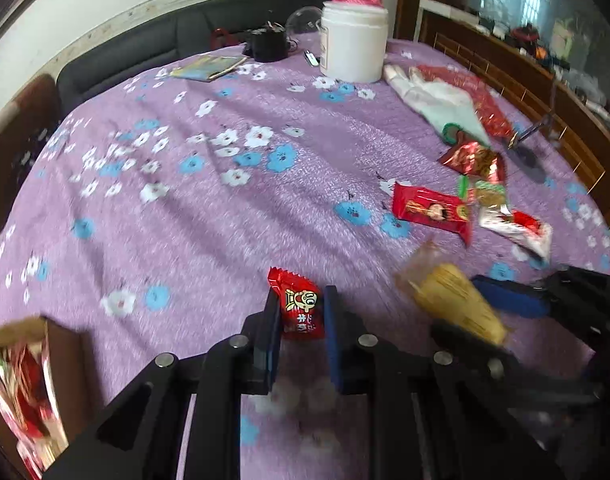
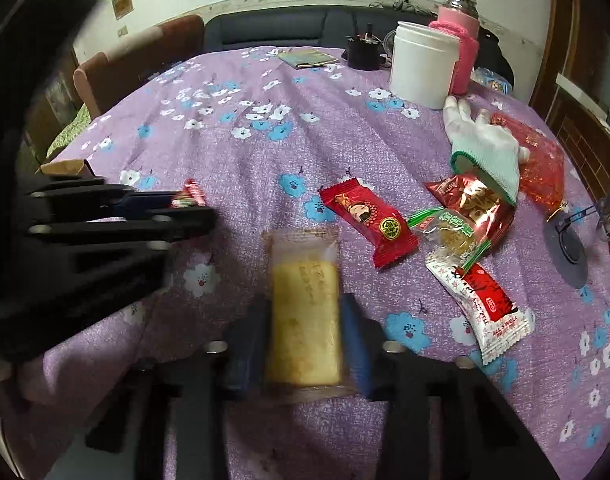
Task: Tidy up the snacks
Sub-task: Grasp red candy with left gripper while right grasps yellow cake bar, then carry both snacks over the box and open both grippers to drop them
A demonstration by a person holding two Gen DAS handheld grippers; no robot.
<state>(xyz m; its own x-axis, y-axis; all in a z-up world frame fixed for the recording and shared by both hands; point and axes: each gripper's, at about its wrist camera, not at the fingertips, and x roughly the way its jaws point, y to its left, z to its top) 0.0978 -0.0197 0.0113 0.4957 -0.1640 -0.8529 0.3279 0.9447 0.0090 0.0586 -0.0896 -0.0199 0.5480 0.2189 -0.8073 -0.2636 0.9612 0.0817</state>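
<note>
My left gripper (image 1: 301, 312) is shut on a small red candy packet (image 1: 299, 306) above the purple flowered tablecloth; it also shows in the right wrist view (image 2: 185, 204) with the red candy packet (image 2: 191, 194). My right gripper (image 2: 305, 328) is shut on a yellow cake in clear wrap (image 2: 305, 300); in the left wrist view the right gripper (image 1: 477, 304) holds the yellow cake (image 1: 453, 304) at the right. Loose snacks lie to the right: a red packet (image 2: 369, 222), a green-edged one (image 2: 451, 232), a red foil one (image 2: 475, 196), a white-red one (image 2: 481, 304).
A cardboard box with red snacks (image 1: 25, 392) sits at the lower left. A white tub (image 2: 423, 64), a pink-sleeved jar (image 2: 459, 40), a white glove (image 2: 481, 140), a red bag (image 2: 541, 160), a booklet (image 2: 307, 58) and a black item (image 2: 363, 52) are at the far side.
</note>
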